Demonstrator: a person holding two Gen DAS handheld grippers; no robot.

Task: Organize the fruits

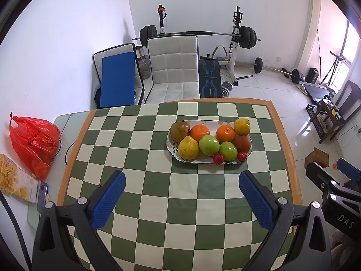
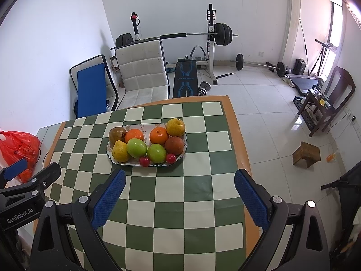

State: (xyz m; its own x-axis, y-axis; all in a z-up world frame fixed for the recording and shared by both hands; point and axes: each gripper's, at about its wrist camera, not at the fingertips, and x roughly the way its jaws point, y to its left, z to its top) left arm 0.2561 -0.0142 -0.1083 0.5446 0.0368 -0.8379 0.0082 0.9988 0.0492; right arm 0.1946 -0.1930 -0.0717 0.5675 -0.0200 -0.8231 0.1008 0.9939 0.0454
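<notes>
An oval patterned plate [image 1: 174, 155] [image 2: 112, 157] on the green-and-white checked mat holds several fruits: two oranges [image 1: 199, 132] [image 2: 159, 135], two green apples [image 1: 209, 144] [image 2: 136, 147], yellow pears [image 1: 188, 148] [image 2: 120, 151], brownish fruits and two small red ones [image 1: 218, 158] [image 2: 144, 161]. My left gripper [image 1: 182, 181] hovers open above the mat, nearer than the plate, nothing between its blue pads. My right gripper [image 2: 180, 180] is likewise open and empty, with the plate ahead and to its left. Each gripper's body shows at the edge of the other's view.
A red plastic bag [image 1: 33, 144] [image 2: 19, 149] and a snack box [image 1: 15, 180] lie at the table's left. Two chairs [image 1: 173, 67] stand behind the table. Weight bench, barbells and a small wooden stool [image 2: 305, 154] sit on the tiled floor.
</notes>
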